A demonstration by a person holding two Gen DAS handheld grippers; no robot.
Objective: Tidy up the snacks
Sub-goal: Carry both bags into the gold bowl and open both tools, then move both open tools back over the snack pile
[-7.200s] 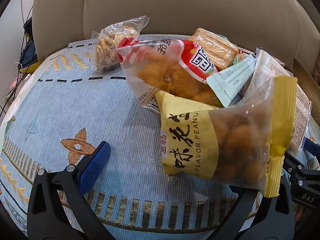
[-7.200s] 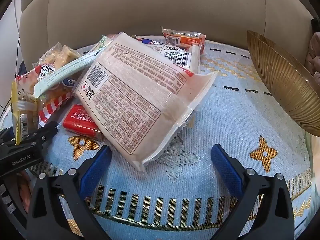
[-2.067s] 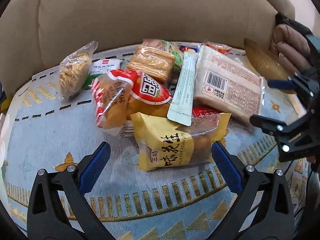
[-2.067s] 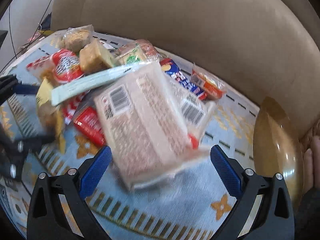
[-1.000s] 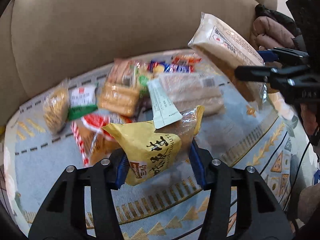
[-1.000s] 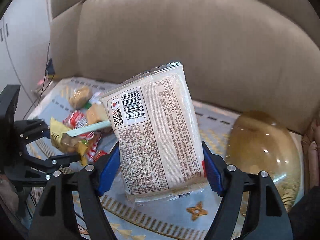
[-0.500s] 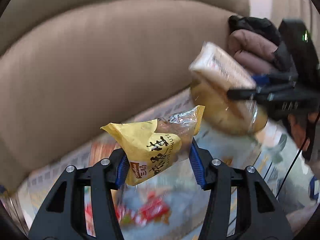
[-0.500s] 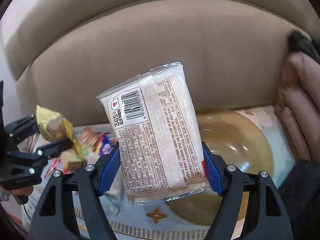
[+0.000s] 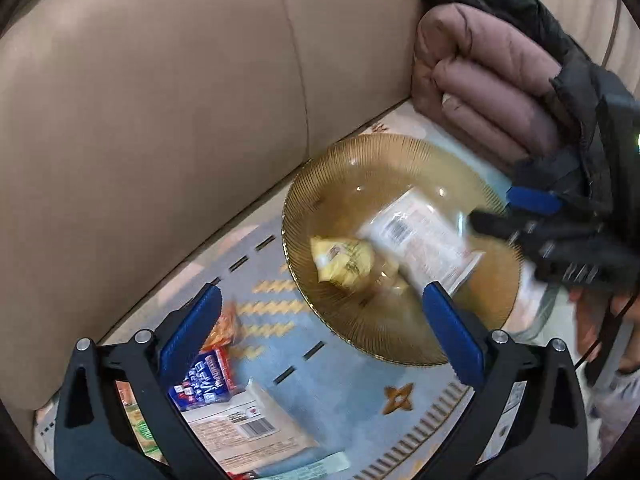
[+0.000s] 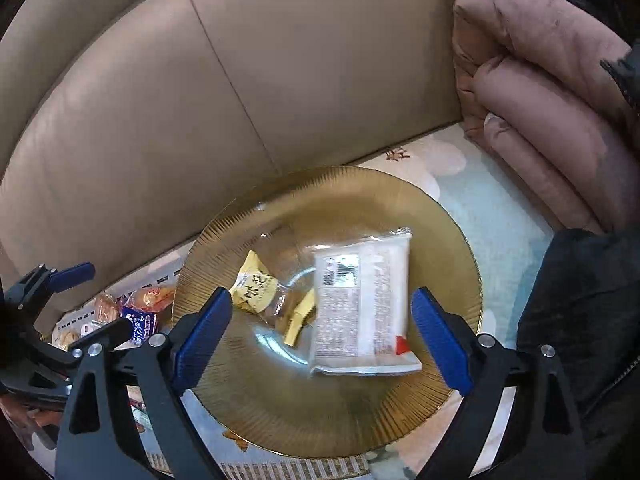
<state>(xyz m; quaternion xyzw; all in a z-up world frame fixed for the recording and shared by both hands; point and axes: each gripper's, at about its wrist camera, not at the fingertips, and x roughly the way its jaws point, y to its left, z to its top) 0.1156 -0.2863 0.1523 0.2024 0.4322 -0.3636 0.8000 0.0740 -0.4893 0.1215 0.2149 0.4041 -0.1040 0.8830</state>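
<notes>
left wrist view: the left gripper (image 9: 320, 322) is spread wide with nothing between its blue pads, hanging over the gold ribbed bowl (image 9: 356, 160). the yellow peanut bag (image 9: 344, 261) lies in the bowl around the middle, long axis running roughly 10 to 4 o'clock, and the white bread pack (image 9: 420, 236) sits just beside it on the 3 o'clock side, long axis about 10 to 4 too, blurry though. bowl sits on a pale blue patterned cloth (image 9: 340, 384) on a beige sofa (image 9: 160, 100), puffy pink and black jackets (image 9: 492, 80) piled at 2 o'clock. leftover snacks (image 9: 224, 412) lie at 7 o'clock. right wrist view: the right gripper (image 10: 322, 332) is also wide open and empty above the same bowl (image 10: 440, 224). the bread pack (image 10: 360, 304) lies flat, barcode side up, long axis near 12 to 6, red corner at the 6 o'clock end. the peanut bag (image 10: 256, 288) touches it on the 9 o'clock side, clear plastic with a yellow printed label. the left gripper (image 10: 88, 300) shows at 9 o'clock.
</notes>
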